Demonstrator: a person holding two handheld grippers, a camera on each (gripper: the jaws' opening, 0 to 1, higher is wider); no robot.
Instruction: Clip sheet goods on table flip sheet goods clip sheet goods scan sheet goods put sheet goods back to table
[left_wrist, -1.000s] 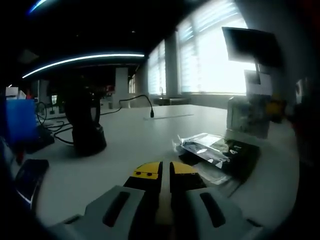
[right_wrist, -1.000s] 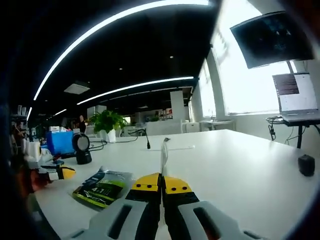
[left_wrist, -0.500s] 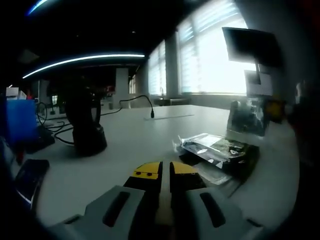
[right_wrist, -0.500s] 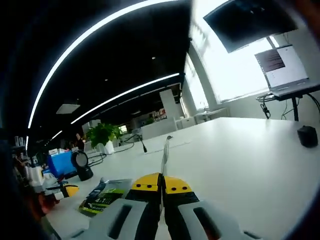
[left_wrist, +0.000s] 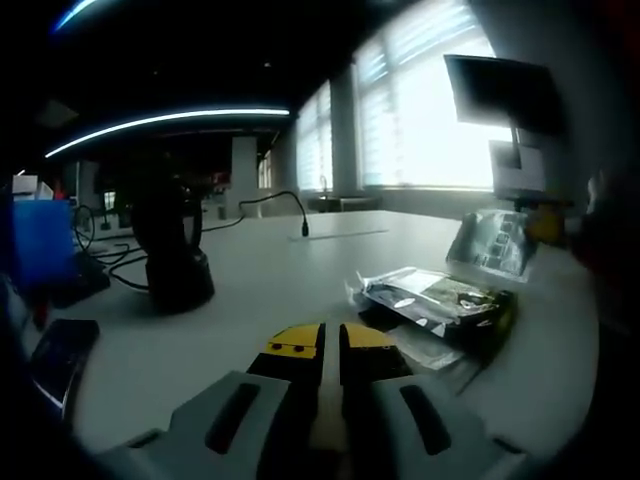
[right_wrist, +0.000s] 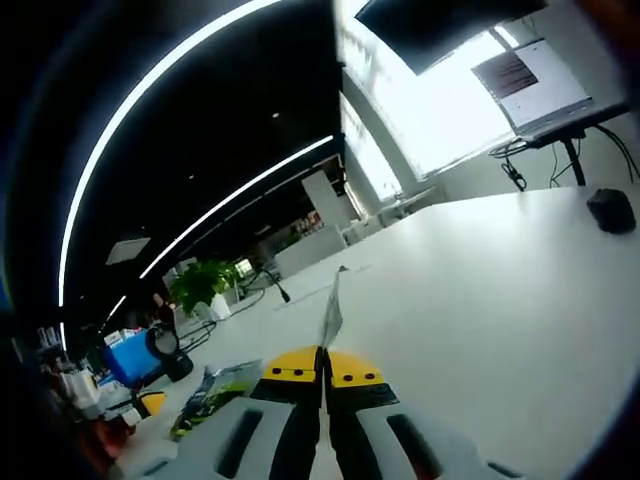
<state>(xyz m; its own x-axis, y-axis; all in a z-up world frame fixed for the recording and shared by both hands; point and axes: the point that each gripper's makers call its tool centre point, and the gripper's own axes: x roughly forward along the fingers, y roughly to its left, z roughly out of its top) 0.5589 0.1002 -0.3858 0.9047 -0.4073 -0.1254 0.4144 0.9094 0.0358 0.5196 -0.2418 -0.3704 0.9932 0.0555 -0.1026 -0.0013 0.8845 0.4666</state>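
In the left gripper view, the left gripper (left_wrist: 330, 338) is seen low over the white table (left_wrist: 250, 290), its yellow-tipped jaws drawn close together with only a thin gap between them and nothing clamped. Just beyond the jaws, a small pile of flat packets (left_wrist: 440, 305) is laid on the table, the top one glossy and catching the window light. Off to the left, a dark phone-like slab (left_wrist: 60, 350) is seen at the table edge, and behind it a black scanner stand (left_wrist: 172, 250) is set upright, with cables trailing from it. Further back on the right, a single packet (left_wrist: 495, 243) is held tilted above the table at the yellow tip of the other gripper (left_wrist: 545, 225). A blue box (left_wrist: 40, 240) is made out at the far left.

In the right gripper view, the right gripper (right_wrist: 323, 365) is shown clenched on that packet, seen edge-on as a thin sliver (right_wrist: 331, 315) rising from between the yellow tips. To the left and lower, the pile of packets (right_wrist: 215, 395) is seen on the table. Beyond it the scanner stand (right_wrist: 165, 350) and a potted plant (right_wrist: 200, 290) are picked out. Far right, a small dark object (right_wrist: 610, 208) is resting on the table, and a laptop (right_wrist: 535, 90) is raised behind it.
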